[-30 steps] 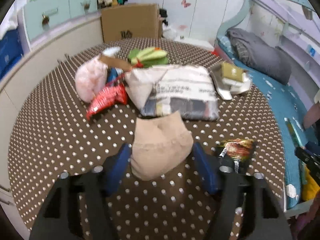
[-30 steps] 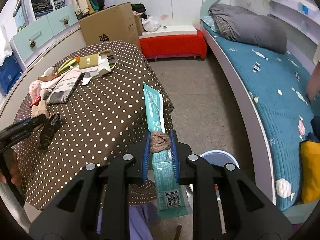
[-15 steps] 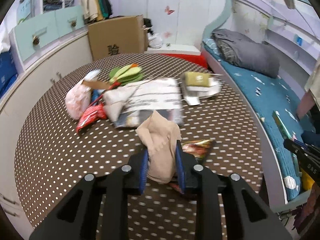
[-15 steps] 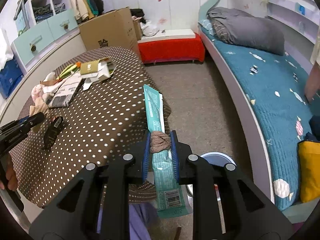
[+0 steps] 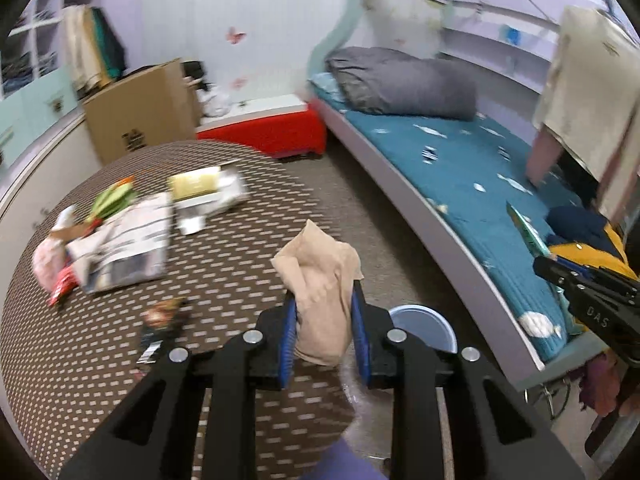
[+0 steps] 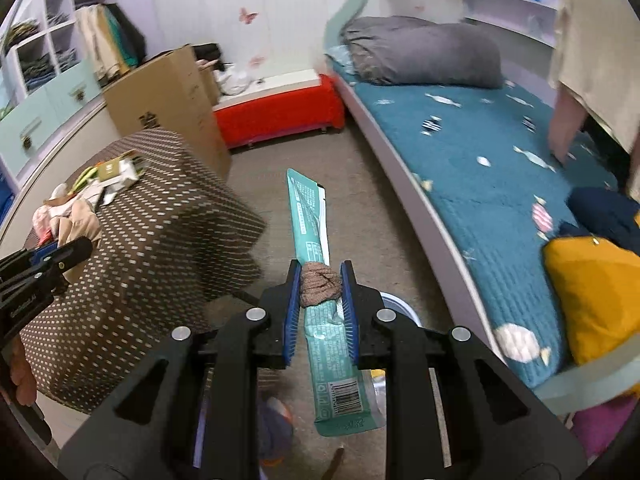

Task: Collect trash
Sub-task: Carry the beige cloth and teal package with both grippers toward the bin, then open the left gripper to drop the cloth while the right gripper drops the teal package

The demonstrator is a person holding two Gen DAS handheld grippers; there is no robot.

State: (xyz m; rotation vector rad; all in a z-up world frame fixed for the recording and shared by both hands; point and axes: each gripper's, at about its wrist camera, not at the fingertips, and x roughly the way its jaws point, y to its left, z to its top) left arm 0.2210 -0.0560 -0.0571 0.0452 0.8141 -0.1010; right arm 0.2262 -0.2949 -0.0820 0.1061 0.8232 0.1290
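My left gripper (image 5: 323, 300) is shut on a beige crumpled cloth (image 5: 320, 276) and holds it in the air past the table's right edge, above a blue bin (image 5: 424, 326) on the floor. My right gripper (image 6: 320, 280) is shut on a teal wrapper (image 6: 316, 280) and a brown wad (image 6: 320, 283), above the bin's rim (image 6: 396, 304). Trash lies on the dotted table (image 5: 120, 320): a dark snack packet (image 5: 160, 320), a newspaper bag (image 5: 124, 244), a red wrapper (image 5: 60, 286), a pink bag (image 5: 44, 260), a green item (image 5: 114, 198) and a small box (image 5: 200, 188).
A bed (image 5: 460, 168) with a grey pillow (image 5: 404, 84) runs along the right. A red bench (image 5: 272, 128) and a cardboard box (image 5: 140, 112) stand behind the table. A person stands by the bed (image 5: 588, 100). Yellow and navy cloth (image 6: 600, 280) lies on the bed.
My left gripper shut on the beige cloth, lifted it off the table and swung right over the bin. My right gripper kept its hold and drifted slightly right.
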